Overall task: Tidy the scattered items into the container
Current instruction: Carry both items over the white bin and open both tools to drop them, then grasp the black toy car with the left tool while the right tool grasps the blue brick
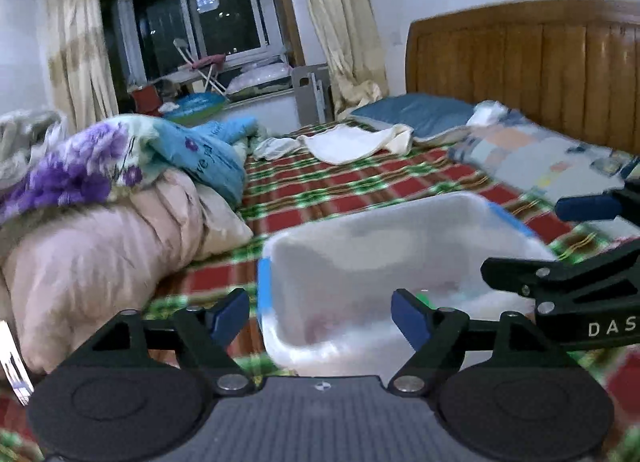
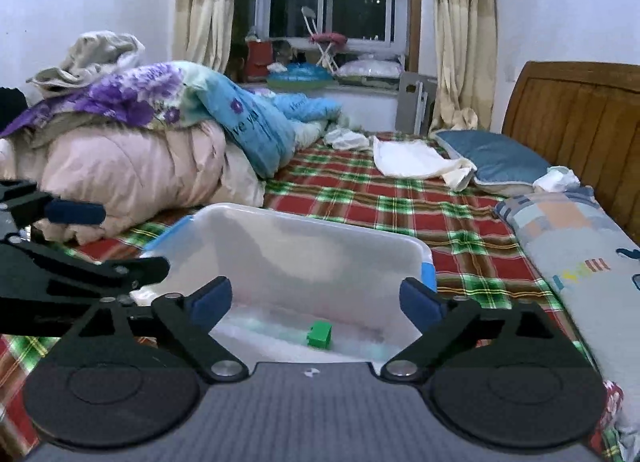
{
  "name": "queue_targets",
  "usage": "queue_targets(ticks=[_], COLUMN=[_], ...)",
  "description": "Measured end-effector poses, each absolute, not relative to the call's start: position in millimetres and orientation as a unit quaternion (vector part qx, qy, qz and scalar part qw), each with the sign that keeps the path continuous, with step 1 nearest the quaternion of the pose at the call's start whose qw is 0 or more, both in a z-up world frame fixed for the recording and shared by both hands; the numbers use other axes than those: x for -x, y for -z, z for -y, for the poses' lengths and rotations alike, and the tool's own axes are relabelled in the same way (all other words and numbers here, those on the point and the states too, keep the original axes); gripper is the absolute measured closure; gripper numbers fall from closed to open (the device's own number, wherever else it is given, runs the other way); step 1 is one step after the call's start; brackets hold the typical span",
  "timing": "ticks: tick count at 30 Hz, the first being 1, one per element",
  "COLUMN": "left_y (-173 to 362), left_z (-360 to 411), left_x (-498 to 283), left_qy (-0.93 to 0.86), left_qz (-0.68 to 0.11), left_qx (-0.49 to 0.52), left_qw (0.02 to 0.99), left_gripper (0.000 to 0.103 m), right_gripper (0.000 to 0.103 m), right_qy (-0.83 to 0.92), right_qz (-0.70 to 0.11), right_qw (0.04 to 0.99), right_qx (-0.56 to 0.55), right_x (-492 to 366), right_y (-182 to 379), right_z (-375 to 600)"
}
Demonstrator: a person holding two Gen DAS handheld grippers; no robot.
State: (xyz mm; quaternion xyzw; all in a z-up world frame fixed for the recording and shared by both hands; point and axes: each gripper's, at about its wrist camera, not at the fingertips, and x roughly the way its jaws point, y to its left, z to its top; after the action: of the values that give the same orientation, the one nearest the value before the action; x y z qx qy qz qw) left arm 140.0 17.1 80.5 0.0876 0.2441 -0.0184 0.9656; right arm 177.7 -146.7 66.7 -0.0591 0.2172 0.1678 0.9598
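A translucent white plastic container (image 2: 320, 234) with blue side latches sits on the plaid bedspread; it also shows, blurred, in the left wrist view (image 1: 380, 238). A small green block (image 2: 319, 334) lies on its floor. My right gripper (image 2: 316, 300) is open and empty, over the container's near edge. My left gripper (image 1: 320, 312) is open and empty, at the container's near left corner. The right gripper shows at the right edge of the left wrist view (image 1: 560, 246). The left gripper shows at the left edge of the right wrist view (image 2: 80, 238).
A heap of pink, purple-flowered and blue quilts (image 2: 140, 150) rises left of the container. A patchwork pillow (image 2: 580, 246), a blue pillow (image 2: 492, 158) and a white cloth (image 2: 408, 158) lie toward the wooden headboard (image 2: 580, 114). A window sill with clutter is at the back.
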Motion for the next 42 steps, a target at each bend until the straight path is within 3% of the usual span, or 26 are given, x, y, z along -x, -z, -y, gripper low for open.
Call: queue_targets(ticks=[7, 20, 26, 33, 36, 38, 42], left_y=[-36, 65, 66, 77, 82, 83, 81], left_z=[-22, -35, -42, -31, -30, -33, -35], left_x=[-81, -30, -39, -82, -92, -92, -89], left_qy=[0.029, 0.074, 0.096, 0.120, 0.125, 0.127, 0.128], left_qz=[-0.250, -0.321, -0.312, -0.327, -0.342, -0.345, -0.349], left_qx=[-0.120, -0.088, -0.064, -0.112, -0.109, -0.090, -0.091], left_qw=[0.960, 0.940, 0.943, 0.931, 0.925, 0.926, 0.924], left_gripper=[0.022, 0.022, 0.024, 0.025, 0.039, 0.061, 0.064], right_gripper=[0.002, 0.007, 0.020, 0.032, 0.034, 0.035, 0.037], right_qy=[-0.169, -0.186, -0.178, -0.197, -0.189, -0.187, -0.213], right_qz=[-0.182, -0.255, -0.271, -0.280, -0.275, -0.272, -0.285], right_qw=[0.964, 0.948, 0.945, 0.938, 0.940, 0.941, 0.932], right_qx=[0.094, 0.042, 0.052, 0.055, 0.074, 0.077, 0.069], right_x=[-121, -77, -65, -64, -70, -76, -95], right_y=[-37, 49, 72, 76, 75, 73, 72], right_z=[148, 164, 174, 164, 156, 154, 146])
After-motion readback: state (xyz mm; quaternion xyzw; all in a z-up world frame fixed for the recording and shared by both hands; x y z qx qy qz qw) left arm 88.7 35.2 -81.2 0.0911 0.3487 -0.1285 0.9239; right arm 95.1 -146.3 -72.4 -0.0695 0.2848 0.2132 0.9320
